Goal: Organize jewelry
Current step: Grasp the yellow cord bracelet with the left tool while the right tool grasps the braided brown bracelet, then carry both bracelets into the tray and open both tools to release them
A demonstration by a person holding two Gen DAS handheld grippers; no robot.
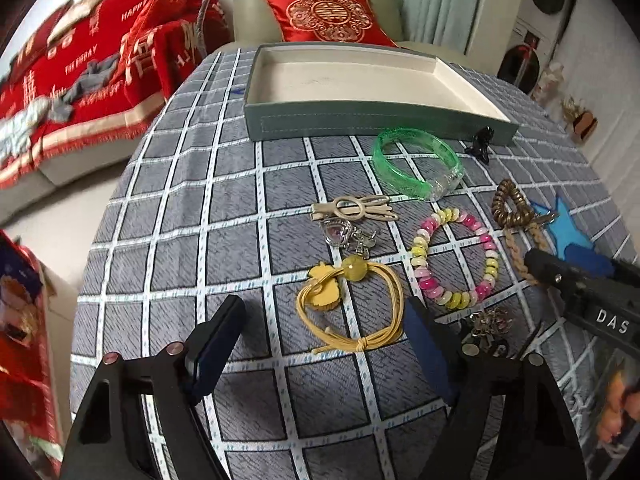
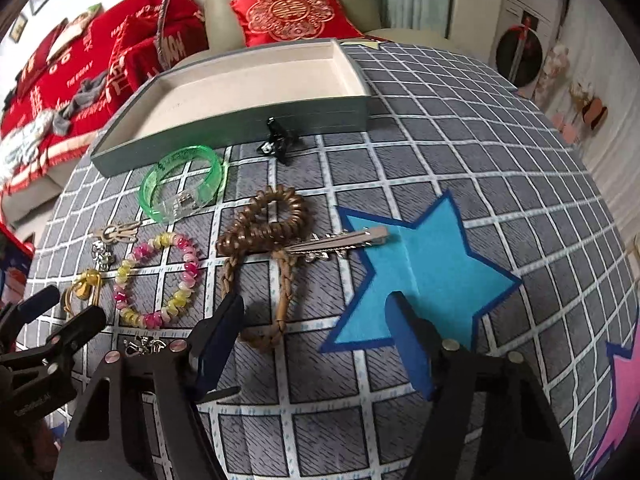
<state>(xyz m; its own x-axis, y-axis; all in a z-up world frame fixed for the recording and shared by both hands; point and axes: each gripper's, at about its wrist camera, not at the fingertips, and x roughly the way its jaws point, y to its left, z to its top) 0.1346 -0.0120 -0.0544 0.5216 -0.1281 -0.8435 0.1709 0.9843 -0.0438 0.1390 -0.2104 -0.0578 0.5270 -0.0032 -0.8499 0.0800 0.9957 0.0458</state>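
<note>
Nearest my left gripper (image 1: 320,340), jaws spread and empty, lies the yellow hair tie (image 1: 352,304) on the checked tablecloth (image 1: 200,240). Beside it I see the pink-and-yellow bead bracelet (image 1: 456,256). "DAS" reads on the right tool's body in this view only. My right gripper (image 2: 316,334) is likewise released, above the brown braided cord (image 2: 260,240) near the blue star (image 2: 420,272). A silver clip (image 2: 340,242) shows clearly only here. The green bangle (image 2: 182,184) sits just before the tray (image 2: 240,128). "HAPPY" shows on the red blanket (image 1: 80,64).

Jewelry (image 1: 456,258) and tray (image 1: 360,114) on checked tablecloth (image 1: 200,200)
</note>
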